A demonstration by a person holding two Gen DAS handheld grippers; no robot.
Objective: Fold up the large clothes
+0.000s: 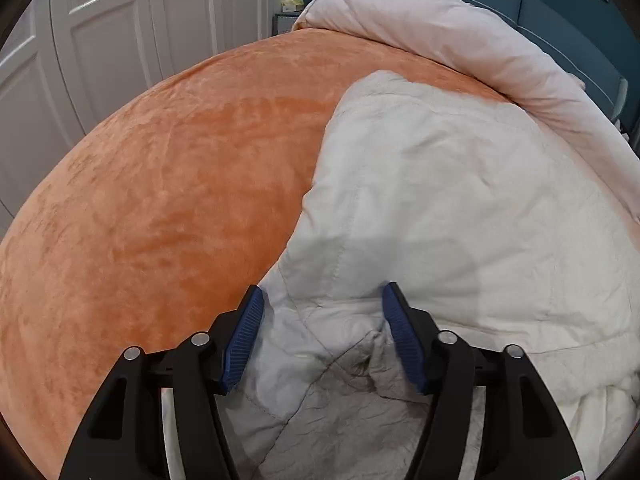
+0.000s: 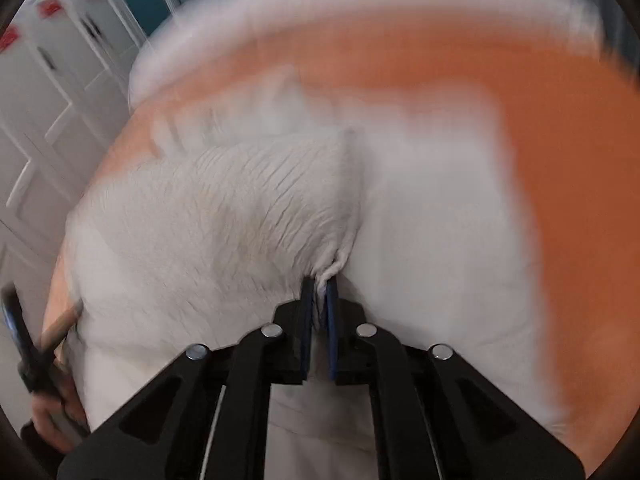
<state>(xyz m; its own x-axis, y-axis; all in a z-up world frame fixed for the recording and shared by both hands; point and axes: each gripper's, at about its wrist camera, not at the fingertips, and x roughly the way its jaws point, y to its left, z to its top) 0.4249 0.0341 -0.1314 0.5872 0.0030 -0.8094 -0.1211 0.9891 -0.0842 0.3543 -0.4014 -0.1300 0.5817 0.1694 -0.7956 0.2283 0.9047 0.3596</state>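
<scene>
The right hand-held gripper (image 2: 320,292) is clamped on a bunched fold of the white garment (image 2: 224,216), likely to lift it. The left hand-held gripper (image 1: 322,312) stands apart astride the garment's edge on the orange bed (image 1: 160,184) beneath.

You have a matt, crinkled, quilted cloth garment (image 1: 460,208) lying on a plush, velvety orange cover (image 1: 160,184). Your gripper pads (image 1: 244,336) are ribbed blue rubber on matt black plastic, with shiny metal pins.
</scene>
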